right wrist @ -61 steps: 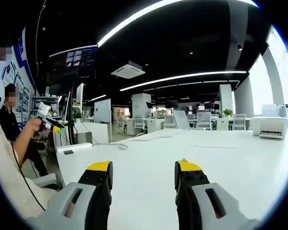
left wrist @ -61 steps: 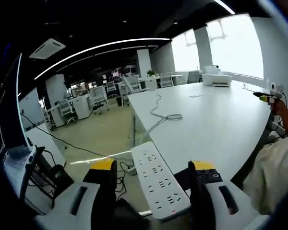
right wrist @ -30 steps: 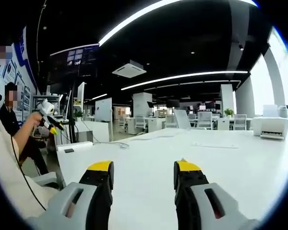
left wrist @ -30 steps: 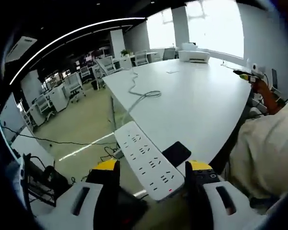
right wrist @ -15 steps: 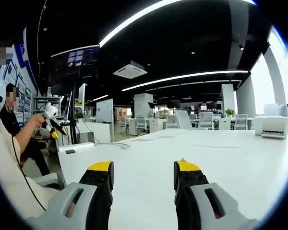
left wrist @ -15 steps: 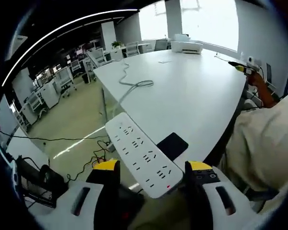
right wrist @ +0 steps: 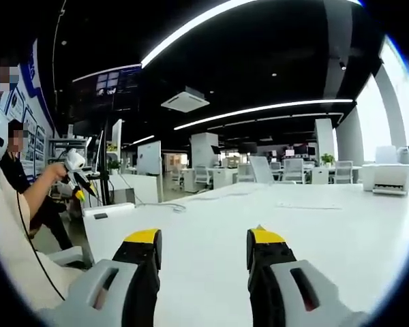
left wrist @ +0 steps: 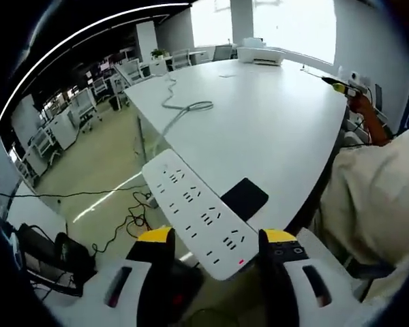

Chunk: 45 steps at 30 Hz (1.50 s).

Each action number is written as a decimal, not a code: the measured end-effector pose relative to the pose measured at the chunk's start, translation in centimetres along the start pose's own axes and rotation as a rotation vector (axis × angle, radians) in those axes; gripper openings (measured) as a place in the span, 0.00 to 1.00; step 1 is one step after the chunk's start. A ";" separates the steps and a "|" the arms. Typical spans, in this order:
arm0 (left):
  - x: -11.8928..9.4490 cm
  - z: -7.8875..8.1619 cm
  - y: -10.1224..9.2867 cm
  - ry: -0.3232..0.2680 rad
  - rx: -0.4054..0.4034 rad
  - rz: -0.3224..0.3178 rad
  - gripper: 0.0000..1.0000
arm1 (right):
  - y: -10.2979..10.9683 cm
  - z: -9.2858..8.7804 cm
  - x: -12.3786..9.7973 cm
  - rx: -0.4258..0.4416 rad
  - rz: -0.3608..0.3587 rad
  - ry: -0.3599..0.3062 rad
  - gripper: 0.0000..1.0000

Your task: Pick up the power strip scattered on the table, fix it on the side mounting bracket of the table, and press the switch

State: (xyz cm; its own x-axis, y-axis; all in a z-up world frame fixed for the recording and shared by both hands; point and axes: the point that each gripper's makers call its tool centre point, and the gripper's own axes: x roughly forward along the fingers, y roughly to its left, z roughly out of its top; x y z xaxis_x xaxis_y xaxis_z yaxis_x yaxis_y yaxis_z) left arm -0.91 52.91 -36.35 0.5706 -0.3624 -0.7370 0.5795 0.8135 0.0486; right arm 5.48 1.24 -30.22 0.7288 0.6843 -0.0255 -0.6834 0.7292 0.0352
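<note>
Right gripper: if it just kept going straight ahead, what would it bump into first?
Probably nothing soon. The right gripper is open and empty, pointing low across the bare white table. The way looks free; if it dips, the tabletop comes first, though depth is unclear.

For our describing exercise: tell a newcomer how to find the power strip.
Start at the big white table and go to its near edge. The power strip lies there between the left gripper jaws: long, white, with rows of sockets, beside a flat black pad.
</note>
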 end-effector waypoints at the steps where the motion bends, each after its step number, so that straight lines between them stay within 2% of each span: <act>1: 0.1 -0.1 0.1 0.002 -0.001 0.000 0.51 | 0.0 0.0 0.0 0.000 0.000 0.000 0.46; 7: 0.5 -0.5 0.4 0.027 0.007 -0.008 0.47 | -0.1 -0.1 0.0 0.002 0.000 0.000 0.46; 12: 1.0 -0.7 0.2 0.032 0.025 -0.052 0.43 | -0.1 -0.1 -0.1 0.003 -0.001 0.000 0.46; 21: 1.7 -1.1 0.5 0.049 0.017 -0.082 0.43 | -0.2 -0.1 0.0 0.006 -0.003 0.001 0.46; 29: 2.3 -1.3 0.3 0.081 0.042 -0.107 0.42 | 0.0 -0.4 0.2 0.006 0.003 0.008 0.46; 45: 3.0 -1.7 0.2 0.114 0.035 -0.118 0.42 | 0.0 0.0 0.0 0.026 0.013 -0.011 0.44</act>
State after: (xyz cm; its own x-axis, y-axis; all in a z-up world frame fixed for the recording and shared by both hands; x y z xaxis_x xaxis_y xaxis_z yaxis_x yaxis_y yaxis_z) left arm -0.05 52.80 -39.73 0.4286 -0.3991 -0.8106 0.6600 0.7510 -0.0208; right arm 5.47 1.21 -30.27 0.7200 0.6938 -0.0140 -0.6919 0.7194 0.0615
